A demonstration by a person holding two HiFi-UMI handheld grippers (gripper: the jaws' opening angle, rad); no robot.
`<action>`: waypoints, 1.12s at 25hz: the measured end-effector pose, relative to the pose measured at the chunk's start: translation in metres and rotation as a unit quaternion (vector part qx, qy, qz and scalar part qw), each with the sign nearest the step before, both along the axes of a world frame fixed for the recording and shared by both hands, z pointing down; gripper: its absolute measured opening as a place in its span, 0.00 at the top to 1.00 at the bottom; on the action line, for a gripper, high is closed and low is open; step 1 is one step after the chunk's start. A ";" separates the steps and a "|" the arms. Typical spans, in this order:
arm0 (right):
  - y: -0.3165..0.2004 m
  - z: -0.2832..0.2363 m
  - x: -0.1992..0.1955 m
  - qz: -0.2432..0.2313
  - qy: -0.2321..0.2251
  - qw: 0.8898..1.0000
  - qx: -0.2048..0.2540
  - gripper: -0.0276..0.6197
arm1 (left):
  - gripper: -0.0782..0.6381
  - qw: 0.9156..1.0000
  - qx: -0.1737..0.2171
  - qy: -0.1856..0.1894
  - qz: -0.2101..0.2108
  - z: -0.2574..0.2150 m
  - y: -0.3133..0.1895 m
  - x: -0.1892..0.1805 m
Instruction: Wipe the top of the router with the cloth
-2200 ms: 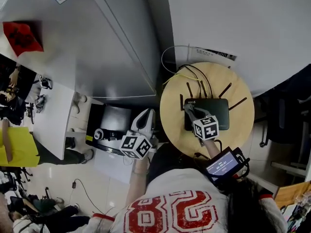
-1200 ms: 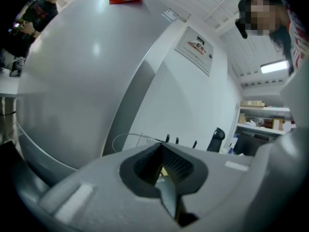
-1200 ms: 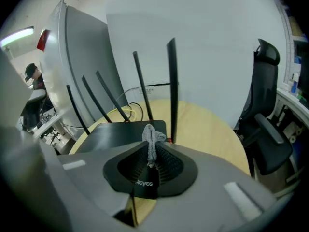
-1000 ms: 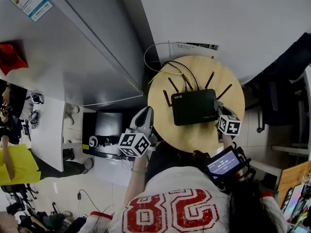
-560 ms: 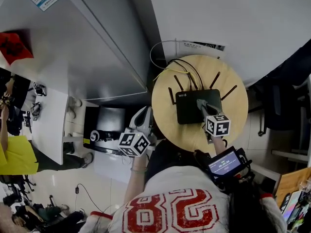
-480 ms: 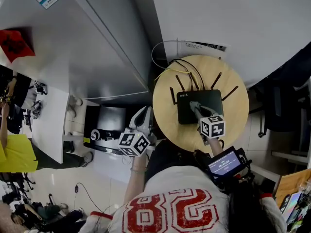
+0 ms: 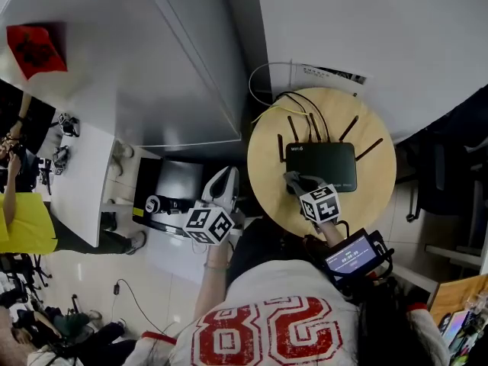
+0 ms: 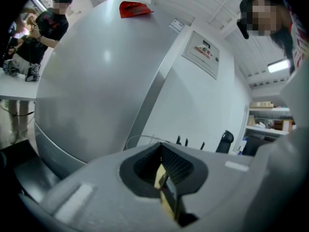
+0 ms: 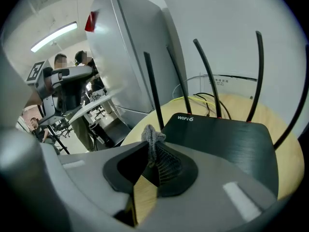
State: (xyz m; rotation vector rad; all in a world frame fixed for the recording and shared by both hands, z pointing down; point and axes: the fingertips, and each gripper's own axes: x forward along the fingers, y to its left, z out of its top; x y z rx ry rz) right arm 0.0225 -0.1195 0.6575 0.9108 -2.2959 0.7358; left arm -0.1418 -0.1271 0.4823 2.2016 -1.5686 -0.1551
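Router (image 7: 321, 166) on round wooden table (image 7: 267, 197), right claw (image 7: 293, 180) pinching cloth (image 9: 152, 135), left claw (image 7: 227, 178) closed, empty, grey cabinet (image 7: 152, 67) alongside

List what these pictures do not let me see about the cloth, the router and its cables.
- Right gripper view: only a tuft of the cloth shows; the right gripper is shut on it and hides the rest, so contact with the router is unclear.
- Head view: that gripper covers the router's near left corner.
- Head view: any dust on the router is too small to see.
- Head view: the cables pass beyond the table rim; their ends are hidden.
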 end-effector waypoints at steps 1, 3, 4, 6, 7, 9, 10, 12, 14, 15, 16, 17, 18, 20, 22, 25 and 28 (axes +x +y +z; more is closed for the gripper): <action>-0.001 0.001 0.004 0.007 -0.001 1.000 0.000 0.89 | 0.88 1.000 0.000 0.000 -0.001 0.001 0.000 -0.001; -0.003 0.001 0.014 0.022 0.000 1.000 0.001 0.89 | 0.88 1.000 -0.001 0.000 0.000 0.002 -0.001 0.001; -0.004 0.001 0.020 0.031 0.001 1.000 0.001 0.89 | 0.88 1.000 0.000 0.000 0.003 0.003 -0.002 0.003; -0.005 0.002 0.034 0.053 0.002 0.999 0.000 0.89 | 0.88 1.000 0.000 0.001 0.012 0.003 -0.005 0.008; -0.005 0.002 0.041 0.065 0.003 0.998 -0.001 0.89 | 0.88 1.000 0.000 0.003 0.018 0.004 -0.006 0.012; -0.006 0.003 0.057 0.091 0.006 0.996 -0.001 0.89 | 0.88 1.000 0.001 0.005 0.030 0.003 -0.009 0.017; -0.006 0.003 0.065 0.103 0.008 0.995 0.000 0.89 | 0.88 0.999 0.002 0.005 0.036 0.003 -0.010 0.020; -0.006 0.004 0.083 0.127 0.012 0.992 0.001 0.89 | 0.88 0.999 0.003 0.006 0.046 0.003 -0.012 0.026; -0.004 0.003 0.107 0.154 0.014 0.988 0.004 0.89 | 0.88 0.999 0.004 0.006 0.054 0.002 -0.012 0.036; -0.003 0.002 0.121 0.169 0.014 0.985 0.005 0.89 | 0.88 0.998 0.004 0.006 0.057 0.001 -0.011 0.041; -0.003 0.001 0.135 0.185 0.015 0.983 0.006 0.89 | 0.88 0.998 0.004 0.005 0.060 0.000 -0.011 0.046; -0.002 0.001 0.149 0.202 0.016 0.979 0.006 0.89 | 0.88 0.998 0.003 0.005 0.062 0.000 -0.011 0.049; -0.002 0.001 0.161 0.218 0.018 0.976 0.006 0.89 | 0.88 0.998 0.003 0.005 0.063 0.000 -0.011 0.050; -0.001 0.001 0.180 0.248 0.024 0.968 0.006 0.89 | 0.88 0.998 0.001 0.006 0.065 0.002 -0.012 0.046; 0.001 0.001 0.198 0.274 0.028 0.961 0.006 0.89 | 0.88 0.998 0.000 0.006 0.065 0.003 -0.013 0.045; 0.005 0.002 0.225 0.299 0.029 0.954 0.006 0.89 | 0.88 0.998 -0.002 0.003 0.065 0.002 -0.011 0.053; 0.007 0.002 0.231 0.308 0.027 0.951 0.004 0.89 | 0.88 0.998 -0.005 0.002 0.065 0.004 -0.010 0.054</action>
